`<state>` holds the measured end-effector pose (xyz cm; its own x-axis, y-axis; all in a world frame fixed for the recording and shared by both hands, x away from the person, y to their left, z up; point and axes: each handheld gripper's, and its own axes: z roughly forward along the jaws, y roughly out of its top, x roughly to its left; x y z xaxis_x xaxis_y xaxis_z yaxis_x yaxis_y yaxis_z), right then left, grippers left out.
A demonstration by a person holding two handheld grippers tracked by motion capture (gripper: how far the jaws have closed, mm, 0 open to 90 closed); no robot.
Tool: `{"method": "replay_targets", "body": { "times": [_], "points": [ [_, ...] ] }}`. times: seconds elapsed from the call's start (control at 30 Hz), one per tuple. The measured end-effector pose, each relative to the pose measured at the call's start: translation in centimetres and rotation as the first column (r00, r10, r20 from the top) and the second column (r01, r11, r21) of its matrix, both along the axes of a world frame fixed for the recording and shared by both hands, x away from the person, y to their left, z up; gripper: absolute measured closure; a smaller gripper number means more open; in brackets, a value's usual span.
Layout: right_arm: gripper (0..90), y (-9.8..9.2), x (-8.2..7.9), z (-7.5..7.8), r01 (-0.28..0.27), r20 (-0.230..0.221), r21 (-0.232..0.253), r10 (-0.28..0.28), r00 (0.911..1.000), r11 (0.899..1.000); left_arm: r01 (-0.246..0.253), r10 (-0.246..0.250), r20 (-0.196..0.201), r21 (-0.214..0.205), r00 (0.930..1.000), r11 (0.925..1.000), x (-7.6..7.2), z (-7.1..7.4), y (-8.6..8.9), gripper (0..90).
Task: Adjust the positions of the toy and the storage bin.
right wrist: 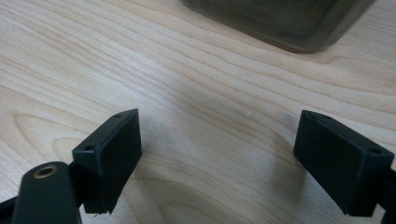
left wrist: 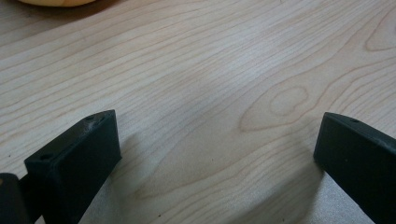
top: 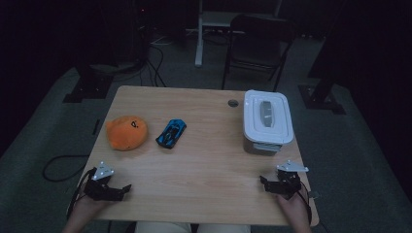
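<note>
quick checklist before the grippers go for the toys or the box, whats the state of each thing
1. Left gripper jaws open, nothing between them: ok.
2. Right gripper jaws open, nothing between them: ok.
3. Orange plush toy lies free on the table, nearest the left gripper: ok.
4. Blue toy car lies apart from the plush, untouched: ok.
5. White box has its lid on, so nothing can go in yet: not ok.
6. Whether the lid is latched: cannot tell.
</note>
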<state>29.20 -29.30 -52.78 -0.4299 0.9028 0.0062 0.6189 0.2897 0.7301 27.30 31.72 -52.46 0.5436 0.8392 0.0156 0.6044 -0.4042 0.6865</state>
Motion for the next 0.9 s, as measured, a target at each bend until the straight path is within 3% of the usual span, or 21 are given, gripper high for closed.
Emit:
{"method": "replay_targets", "body": {
  "times": [0.4,0.9],
  "points": [
    [14.3,0.0,0.0,0.0,-0.001,-0.001,-0.001,0.001,1.0000,1.000,0.000,0.000,0.000,0.000,1.0000,1.0000,0.0,0.0,0.0,1.0],
    [13.6,0.0,0.0,0.0,0.003,-0.003,-0.003,-0.003,1.0000,1.000,-0.013,0.014,-0.039,0.027,0.9991,0.9996,0.7,0.5,-1.3,0.9]
  ]
}}
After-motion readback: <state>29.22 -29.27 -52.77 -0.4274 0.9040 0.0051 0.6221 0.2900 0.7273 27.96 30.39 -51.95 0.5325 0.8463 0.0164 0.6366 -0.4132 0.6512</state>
